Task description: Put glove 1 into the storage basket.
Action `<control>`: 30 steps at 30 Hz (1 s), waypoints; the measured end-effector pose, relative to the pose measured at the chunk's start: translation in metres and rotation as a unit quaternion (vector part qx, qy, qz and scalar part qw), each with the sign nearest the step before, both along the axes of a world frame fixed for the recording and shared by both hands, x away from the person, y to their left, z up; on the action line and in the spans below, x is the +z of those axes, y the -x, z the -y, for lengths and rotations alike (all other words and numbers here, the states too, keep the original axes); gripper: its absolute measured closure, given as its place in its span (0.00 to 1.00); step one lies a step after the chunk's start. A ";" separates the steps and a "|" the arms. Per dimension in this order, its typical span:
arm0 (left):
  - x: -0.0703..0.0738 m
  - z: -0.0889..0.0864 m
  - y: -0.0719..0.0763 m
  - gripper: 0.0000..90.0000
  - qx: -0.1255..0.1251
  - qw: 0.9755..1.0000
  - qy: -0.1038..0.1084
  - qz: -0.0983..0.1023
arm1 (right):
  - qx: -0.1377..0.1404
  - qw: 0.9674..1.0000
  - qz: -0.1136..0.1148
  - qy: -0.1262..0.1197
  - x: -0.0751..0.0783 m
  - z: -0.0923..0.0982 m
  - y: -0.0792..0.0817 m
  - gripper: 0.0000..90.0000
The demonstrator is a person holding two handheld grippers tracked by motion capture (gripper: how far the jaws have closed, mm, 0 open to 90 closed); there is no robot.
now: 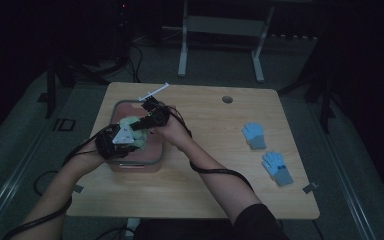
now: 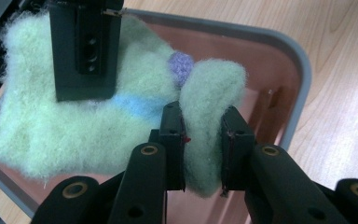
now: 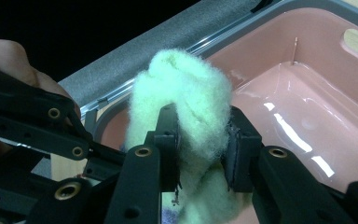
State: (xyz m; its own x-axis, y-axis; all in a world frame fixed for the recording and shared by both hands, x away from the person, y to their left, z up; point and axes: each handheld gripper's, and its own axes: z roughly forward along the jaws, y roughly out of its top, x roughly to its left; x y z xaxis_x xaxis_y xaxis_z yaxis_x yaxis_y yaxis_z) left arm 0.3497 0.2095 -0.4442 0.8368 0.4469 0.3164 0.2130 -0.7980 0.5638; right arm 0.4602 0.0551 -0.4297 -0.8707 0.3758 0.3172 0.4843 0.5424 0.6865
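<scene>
A fluffy pale green glove with a blue stripe and a purple tip hangs over a pink bin with a grey rim. My left gripper is shut on one green finger of it. My right gripper is shut on another bunched part of the same glove. In the high view both grippers, left and right, meet above the bin with the glove between them. The right gripper's black jaw block lies across the glove in the left gripper view.
Two light blue and grey gloves lie on the wooden table to the right. A white stick rests behind the bin, near a round hole in the tabletop. Cables trail from both forearms.
</scene>
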 end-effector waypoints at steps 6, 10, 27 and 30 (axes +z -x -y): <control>-0.014 0.001 -0.010 0.83 0.004 1.000 -0.001 -0.020 | -0.008 1.000 -0.012 0.013 -0.020 -0.003 -0.009 0.78; -0.028 0.005 -0.017 0.83 0.003 0.999 -0.016 -0.040 | -0.017 0.999 -0.019 0.033 -0.034 -0.003 -0.013 0.78; -0.045 0.017 -0.048 0.79 0.018 0.991 -0.075 -0.106 | -0.040 0.997 -0.029 0.059 -0.041 0.011 -0.023 0.55; -0.045 0.017 -0.049 0.71 0.024 0.991 -0.074 -0.112 | -0.040 0.998 -0.027 0.049 -0.039 0.017 -0.022 0.53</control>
